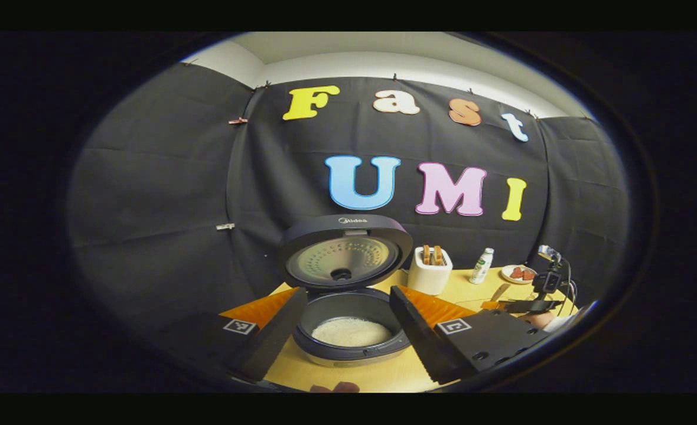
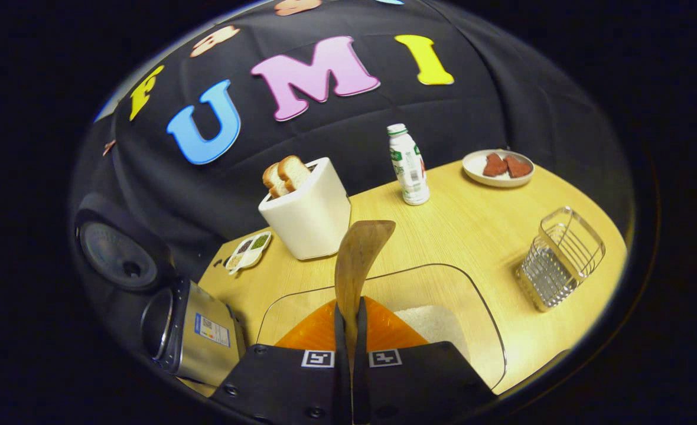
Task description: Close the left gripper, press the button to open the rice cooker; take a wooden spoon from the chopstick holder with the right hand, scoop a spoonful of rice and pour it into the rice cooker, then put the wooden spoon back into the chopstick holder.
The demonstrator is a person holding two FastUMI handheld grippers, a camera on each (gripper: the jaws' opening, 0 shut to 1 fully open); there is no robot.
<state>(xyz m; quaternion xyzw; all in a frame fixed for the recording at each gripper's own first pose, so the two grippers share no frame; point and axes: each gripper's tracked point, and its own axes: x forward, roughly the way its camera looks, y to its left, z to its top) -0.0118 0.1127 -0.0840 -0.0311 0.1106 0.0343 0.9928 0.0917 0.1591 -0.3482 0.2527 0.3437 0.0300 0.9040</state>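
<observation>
right claw: clenched on flat wooden spoon, blade above clear rice bowl
left claw: released, straddled open rice cooker

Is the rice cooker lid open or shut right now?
Open. The lid stands tilted up behind the rice cooker, its perforated inner face showing, and white rice lies in the uncovered pot.
</observation>
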